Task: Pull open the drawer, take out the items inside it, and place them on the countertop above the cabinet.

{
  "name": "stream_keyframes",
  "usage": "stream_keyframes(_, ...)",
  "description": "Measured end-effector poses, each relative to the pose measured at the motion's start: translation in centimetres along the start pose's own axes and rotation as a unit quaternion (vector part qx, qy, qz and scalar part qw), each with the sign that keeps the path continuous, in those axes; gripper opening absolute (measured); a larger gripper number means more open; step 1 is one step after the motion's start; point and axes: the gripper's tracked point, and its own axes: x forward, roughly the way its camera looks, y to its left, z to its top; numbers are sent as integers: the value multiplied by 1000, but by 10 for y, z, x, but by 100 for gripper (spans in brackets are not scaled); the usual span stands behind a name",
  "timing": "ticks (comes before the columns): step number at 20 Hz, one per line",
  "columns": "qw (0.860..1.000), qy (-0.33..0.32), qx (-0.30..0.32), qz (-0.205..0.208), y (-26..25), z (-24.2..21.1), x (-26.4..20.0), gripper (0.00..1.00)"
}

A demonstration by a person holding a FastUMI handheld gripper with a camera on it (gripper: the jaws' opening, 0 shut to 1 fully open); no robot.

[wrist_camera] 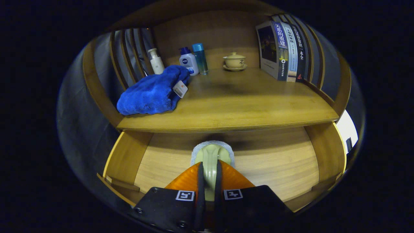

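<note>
Drawer (278, 161) pulled open, below the table (245, 106). Pale green brush (212, 158) (long axis running straight ahead) clamped between both fingers of the tool (209, 181), over the drawer floor; table above and beyond.
</note>
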Motion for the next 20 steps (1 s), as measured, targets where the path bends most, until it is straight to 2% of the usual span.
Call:
stream_keyframes(6,999,-36,-23,28,11,-1,-43,19)
stream_keyframes(10,995,-76,-41,52,29,13,-74,19)
stream_keyframes(13,989,-120,-55,65,42,40,-89,19)
stream_keyframes(16,977,-187,-80,67,48,77,-95,19)
stream_keyframes(20,972,-205,-88,69,62,116,-85,19)
